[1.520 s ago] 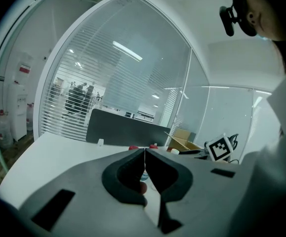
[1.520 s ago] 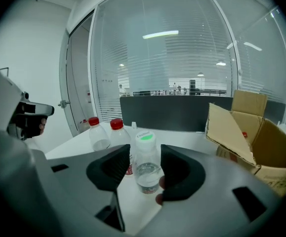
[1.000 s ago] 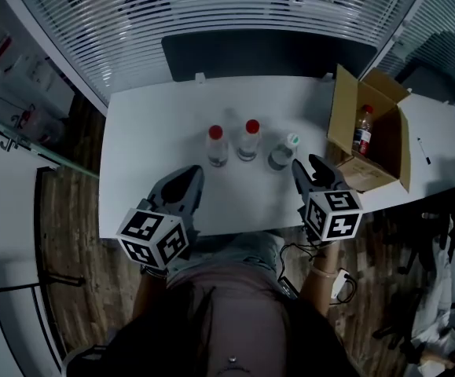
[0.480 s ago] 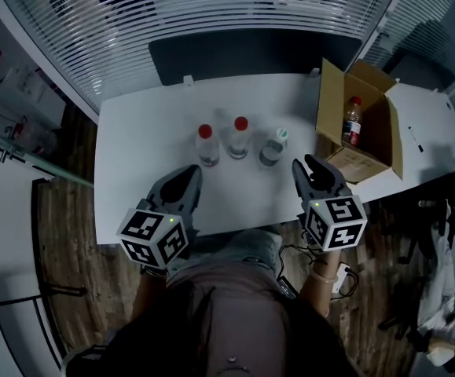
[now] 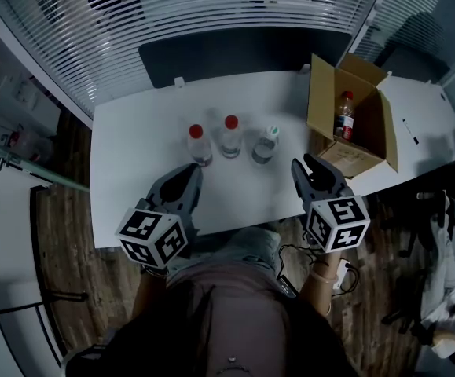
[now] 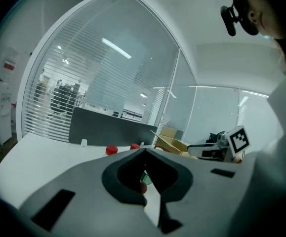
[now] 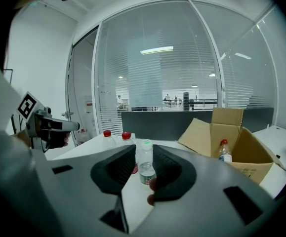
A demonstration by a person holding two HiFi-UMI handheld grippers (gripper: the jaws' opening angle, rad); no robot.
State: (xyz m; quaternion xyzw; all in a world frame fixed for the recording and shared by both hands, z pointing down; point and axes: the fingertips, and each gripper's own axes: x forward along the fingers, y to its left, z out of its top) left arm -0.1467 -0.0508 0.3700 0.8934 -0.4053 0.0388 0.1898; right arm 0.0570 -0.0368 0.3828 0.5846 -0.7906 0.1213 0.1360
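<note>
A white table (image 5: 133, 155) before slatted glass walls is shown in the head view. Two red-capped bottles (image 5: 198, 144) are lined up at its centre with a green-capped bottle (image 5: 264, 145) at their 3 o'clock. An open cardboard box (image 5: 321, 100) is set at the table's 2 o'clock, and one boxed bottle (image 5: 343, 115) is stood upright inside.

In the left gripper view, the left gripper (image 6: 145, 152) is seen with its jaws pressed together.

In the right gripper view, the right gripper (image 7: 143, 151) is held with jaws apart. The green-capped bottle (image 7: 144, 163) is framed in the gap at 12 o'clock, beyond the tips and untouched.
</note>
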